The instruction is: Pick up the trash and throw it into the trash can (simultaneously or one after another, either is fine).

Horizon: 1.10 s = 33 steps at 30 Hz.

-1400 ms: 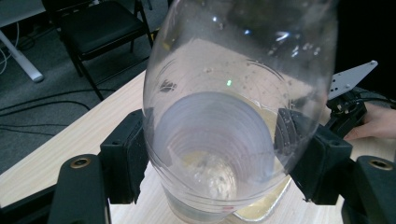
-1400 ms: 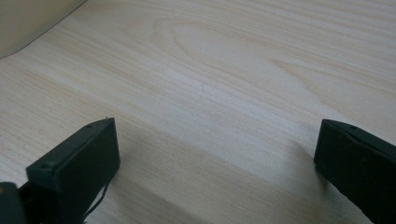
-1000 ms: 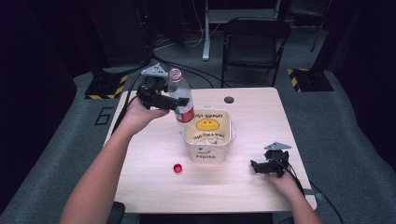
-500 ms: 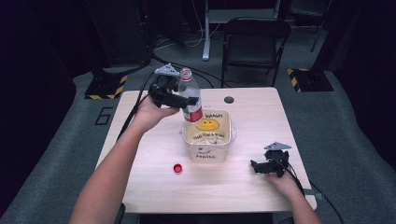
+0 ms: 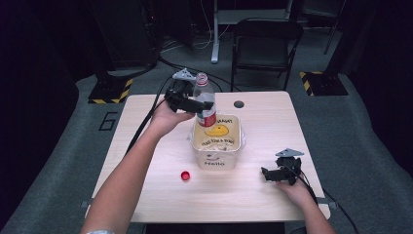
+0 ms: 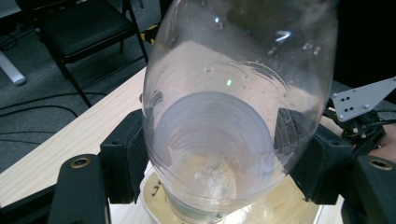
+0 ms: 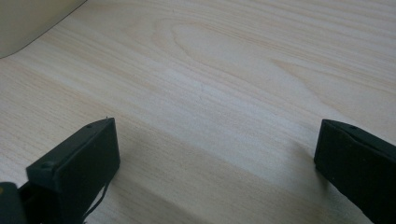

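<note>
A: What do the jaws of the left gripper (image 5: 202, 105) have between them?

B: They are clamped on the clear plastic bottle with the red label (image 5: 204, 100), one black pad on each side of its body, as the left gripper view shows. The bottle has no cap on its neck and stands upright in the grip, its base over the back edge of the cream square plastic tub printed with a yellow smiley face (image 5: 216, 155).

A: And the right gripper (image 5: 267, 172)?

B: Its jaws stand wide apart with nothing between them. In the right gripper view bare wood lies between the two pads. It rests low on the light wooden table (image 5: 146, 146), near the front right corner, well apart from the tub.

A: What else lies around the tub?

B: A small red bottle cap (image 5: 185, 175) lies on the table in front of the tub, to its left. A dark round hole (image 5: 238, 104) sits in the tabletop behind the tub. A black folding chair (image 5: 265, 44) stands beyond the far edge.
</note>
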Each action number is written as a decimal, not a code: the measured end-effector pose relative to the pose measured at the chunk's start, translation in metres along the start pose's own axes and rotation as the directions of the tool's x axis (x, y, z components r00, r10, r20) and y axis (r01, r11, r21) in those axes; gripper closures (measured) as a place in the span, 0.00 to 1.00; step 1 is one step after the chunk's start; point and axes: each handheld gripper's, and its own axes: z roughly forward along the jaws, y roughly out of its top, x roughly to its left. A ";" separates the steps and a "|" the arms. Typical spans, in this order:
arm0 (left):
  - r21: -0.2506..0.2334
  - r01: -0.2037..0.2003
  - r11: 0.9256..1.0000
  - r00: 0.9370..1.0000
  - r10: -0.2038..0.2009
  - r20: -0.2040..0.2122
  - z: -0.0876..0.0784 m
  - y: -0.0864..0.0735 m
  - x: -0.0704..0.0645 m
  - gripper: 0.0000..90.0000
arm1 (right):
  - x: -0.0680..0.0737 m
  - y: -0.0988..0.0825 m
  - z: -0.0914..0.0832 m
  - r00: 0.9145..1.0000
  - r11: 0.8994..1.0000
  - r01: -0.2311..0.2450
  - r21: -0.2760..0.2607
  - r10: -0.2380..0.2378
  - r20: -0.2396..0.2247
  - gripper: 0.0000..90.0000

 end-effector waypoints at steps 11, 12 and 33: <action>0.045 0.006 0.999 1.000 -0.006 0.001 0.020 -0.006 0.002 0.33 | 0.001 0.000 0.000 1.000 1.000 0.000 -0.003 0.000 -0.006 0.00; 0.049 0.005 0.999 1.000 -0.005 -0.005 0.022 -0.007 0.002 0.33 | 0.001 0.000 0.000 1.000 1.000 0.001 -0.004 -0.001 -0.006 0.00; 0.100 -0.006 0.995 1.000 0.007 -0.018 0.044 -0.026 0.000 0.33 | 0.000 0.000 0.000 1.000 1.000 0.014 0.001 -0.014 -0.015 0.00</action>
